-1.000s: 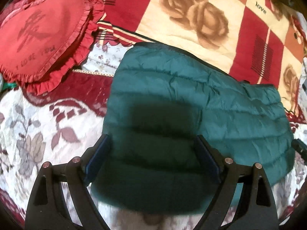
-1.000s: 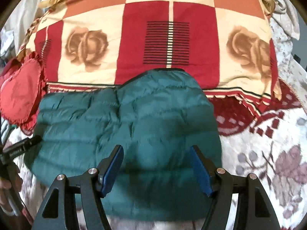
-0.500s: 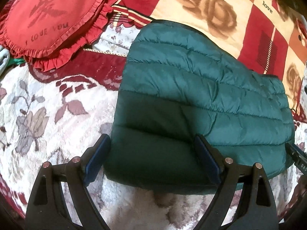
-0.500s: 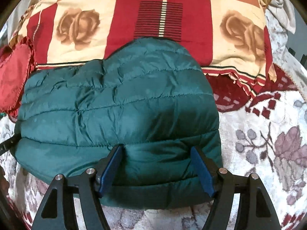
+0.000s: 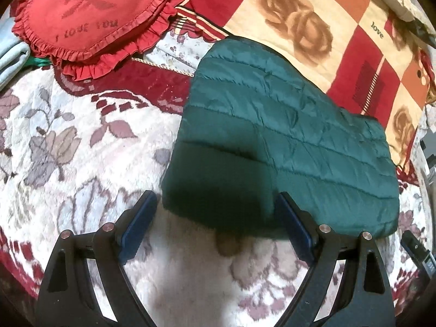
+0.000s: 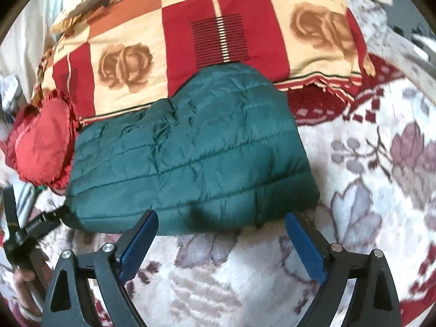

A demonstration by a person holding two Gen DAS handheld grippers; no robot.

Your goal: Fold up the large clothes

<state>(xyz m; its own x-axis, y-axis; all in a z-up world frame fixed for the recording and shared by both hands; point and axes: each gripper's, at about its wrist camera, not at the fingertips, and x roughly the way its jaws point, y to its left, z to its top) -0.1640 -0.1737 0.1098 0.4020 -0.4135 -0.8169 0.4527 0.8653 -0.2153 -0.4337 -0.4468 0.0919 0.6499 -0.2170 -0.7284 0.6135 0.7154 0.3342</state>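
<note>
A dark green quilted puffer jacket (image 5: 286, 141) lies folded into a compact rectangle on the floral bedspread; it also shows in the right wrist view (image 6: 190, 163). My left gripper (image 5: 218, 220) is open and empty, just in front of the jacket's near left edge, apart from it. My right gripper (image 6: 220, 234) is open and empty, just in front of the jacket's near right edge. The left gripper's tool and the hand holding it show at the left edge of the right wrist view (image 6: 30, 231).
A red heart-shaped ruffled pillow (image 5: 90, 19) lies left of the jacket. A red, cream and orange rose-patterned blanket (image 6: 226, 32) lies behind it. The white floral bedspread (image 5: 76, 150) spreads around. A pale blue cloth (image 5: 11, 57) is at the far left.
Both grippers have pulled back toward me from over the jacket; their open fingers now sit off its near edge over the bedspread. The jacket stays folded and flat.
</note>
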